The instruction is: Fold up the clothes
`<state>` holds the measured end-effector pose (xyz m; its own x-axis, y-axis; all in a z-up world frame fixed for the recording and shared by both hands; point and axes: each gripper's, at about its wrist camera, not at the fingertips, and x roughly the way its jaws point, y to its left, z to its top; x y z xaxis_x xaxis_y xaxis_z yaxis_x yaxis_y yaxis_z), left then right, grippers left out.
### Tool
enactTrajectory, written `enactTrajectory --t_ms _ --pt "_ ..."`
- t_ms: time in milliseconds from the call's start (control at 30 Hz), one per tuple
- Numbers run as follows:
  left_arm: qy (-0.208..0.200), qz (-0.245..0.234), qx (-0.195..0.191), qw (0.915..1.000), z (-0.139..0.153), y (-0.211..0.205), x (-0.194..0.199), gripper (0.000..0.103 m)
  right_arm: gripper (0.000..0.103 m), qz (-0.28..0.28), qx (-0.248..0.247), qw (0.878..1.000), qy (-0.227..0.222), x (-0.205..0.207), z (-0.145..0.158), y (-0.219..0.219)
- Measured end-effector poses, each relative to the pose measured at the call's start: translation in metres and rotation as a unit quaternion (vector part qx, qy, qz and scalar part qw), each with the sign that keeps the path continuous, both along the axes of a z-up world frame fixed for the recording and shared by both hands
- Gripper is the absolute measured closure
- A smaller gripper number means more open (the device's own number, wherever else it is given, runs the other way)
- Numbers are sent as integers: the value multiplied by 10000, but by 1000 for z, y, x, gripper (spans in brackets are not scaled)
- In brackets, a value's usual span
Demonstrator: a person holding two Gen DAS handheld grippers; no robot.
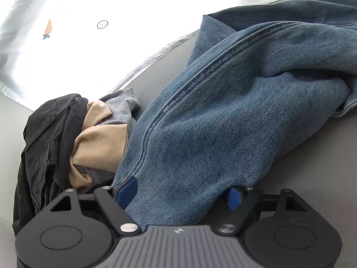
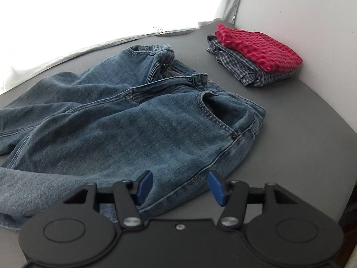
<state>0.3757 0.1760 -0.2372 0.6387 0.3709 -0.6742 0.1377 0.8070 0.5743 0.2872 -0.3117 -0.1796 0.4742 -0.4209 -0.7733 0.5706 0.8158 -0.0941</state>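
The left gripper (image 1: 180, 192) has a leg of the blue jeans (image 1: 223, 116) bunched between its blue fingers (image 1: 127, 192), which stand fairly wide with denim filling the gap; whether they actually pinch the cloth I cannot tell. The right gripper (image 2: 181, 186) stands wide apart with nothing between its fingers, poised over the near edge of the jeans (image 2: 125, 120) at the hip.

The largest thing in view is the grey tabletop (image 2: 290, 145), smooth and matte, filling both views. Along its far edge lies a white sheet (image 1: 89, 44) (blown out by strong light, printed with small motifs such as a carrot (image 1: 47, 29) and a button (image 1: 102, 24)). A pale wall (image 2: 301, 11) stands at the tabletop's right side.

The jeans sprawl crumpled across the middle of the tabletop, waistband and open fly at the far side, one front pocket facing up, legs trailing off to the left.

In the left wrist view a heap of unfolded clothes sits just beside the jeans: a black garment (image 1: 44, 145), a tan one (image 1: 98, 143) and a grey one (image 1: 120, 109), tangled together.

In the far right corner, against the wall, a folded red checked shirt (image 2: 256, 47) rests on a folded blue plaid shirt (image 2: 245, 67).
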Motion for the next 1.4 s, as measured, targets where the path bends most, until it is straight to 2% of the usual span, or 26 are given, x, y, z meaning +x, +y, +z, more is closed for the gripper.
enactTrajectory --t_ms 67,100,200,267,367,433,500,567,633,667,700,733,767,933,1067,1100,1167,1233,1333,1400 --pt "12 -133 64 9999 1 -4 -1 22 70 15 29 9999 -106 -8 2 -8" --pt "16 -233 -17 9997 3 -7 -3 22 83 -9 25 10000 -69 -9 0 -11" --pt "74 -601 -420 9973 11 -16 -9 22 83 -146 172 9997 3 -13 -4 -21" --pt "93 -779 -414 9961 8 -25 -10 21 82 -266 508 9983 -69 -16 -8 -25" --pt "-6 -836 -215 9963 0 -36 -5 20 64 -385 899 9952 -45 -15 -19 -27" --pt "-41 -780 -329 9964 1 -38 2 20 60 -403 1076 9934 -33 -13 -26 -26" --pt "-91 -649 -674 9956 6 -36 7 29 56 -429 1267 9910 -44 -11 -32 -25" --pt "-73 -476 -1128 9924 10 -31 11 59 56 -455 1476 9879 -97 -6 -36 -23" --pt "-103 -220 -1536 9878 15 -28 12 71 56 -455 1656 9848 -245 -2 -38 -20" --pt "-167 -144 -1560 9875 17 -30 11 77 61 -418 1697 9842 -294 1 -39 -18" --pt "-237 -97 -1528 9879 20 -32 8 80 83 -371 1536 9870 -307 3 -38 -14" --pt "-310 -63 -1488 9884 24 -33 6 85 102 -322 1364 9896 -319 5 -37 -11" --pt "-391 -33 -1467 9884 29 -34 2 89 102 -229 1168 9925 -280 6 -35 -7" --pt "-957 12 -1314 9867 79 -31 -32 91 103 -253 862 9923 -853 -17 5 -5" --pt "-1392 -61 -1173 9833 139 -29 -85 96 103 -323 620 9901 -1219 -49 47 -6" --pt "-1425 -55 -1160 9830 152 -29 -99 96 103 -351 292 9918 -1192 -58 58 -6" --pt "-1272 -64 -1243 9840 169 -26 -125 94 103 -353 -241 9932 -1085 -74 73 -10" --pt "-862 -134 -1296 9877 167 -28 -146 92 103 -290 -610 9934 -931 -87 81 -19" --pt "-178 156 -1186 9927 126 -26 -165 90 103 -146 -623 9965 -535 -97 70 -36" --pt "173 461 -1212 9914 102 -21 -175 88 102 33 -541 9979 -364 -98 62 -32"
